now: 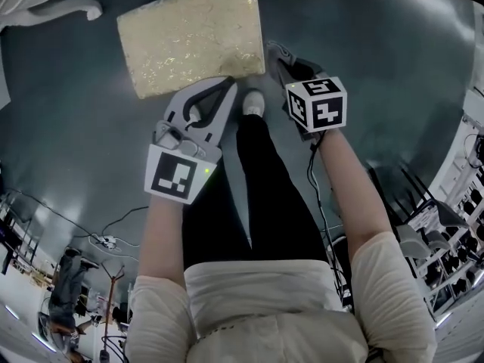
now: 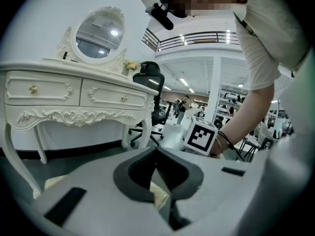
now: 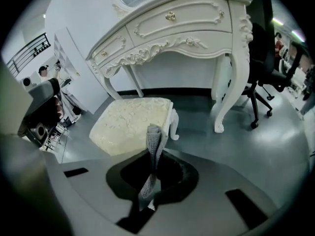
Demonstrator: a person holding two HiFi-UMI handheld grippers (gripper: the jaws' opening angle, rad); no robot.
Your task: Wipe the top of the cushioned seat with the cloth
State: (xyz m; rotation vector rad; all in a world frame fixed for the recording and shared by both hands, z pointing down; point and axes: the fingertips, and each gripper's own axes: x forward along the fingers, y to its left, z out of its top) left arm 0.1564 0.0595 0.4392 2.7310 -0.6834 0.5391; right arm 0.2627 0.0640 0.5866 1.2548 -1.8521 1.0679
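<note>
The cushioned seat (image 1: 189, 36) is a cream, gold-patterned stool top on the grey floor straight ahead; the right gripper view shows the seat (image 3: 130, 124) with a white carved leg. My right gripper (image 1: 274, 54) hovers just off its near right corner, shut on a folded grey cloth (image 1: 281, 57). In that gripper's own view the cloth (image 3: 154, 144) stands upright, pinched between the jaws of the right gripper (image 3: 152, 157). My left gripper (image 1: 229, 85) is shut and empty, its tips at the seat's near edge. A sliver of the seat (image 2: 160, 198) shows under the left gripper (image 2: 156, 152).
A white carved dressing table (image 3: 172, 23) with an oval mirror (image 2: 98, 33) stands behind the seat; one of its legs (image 1: 53, 10) shows at top left. A black office chair (image 3: 268, 58) is to the right. Cables (image 1: 106, 240) lie on the floor, shelving (image 1: 454, 225) at the right.
</note>
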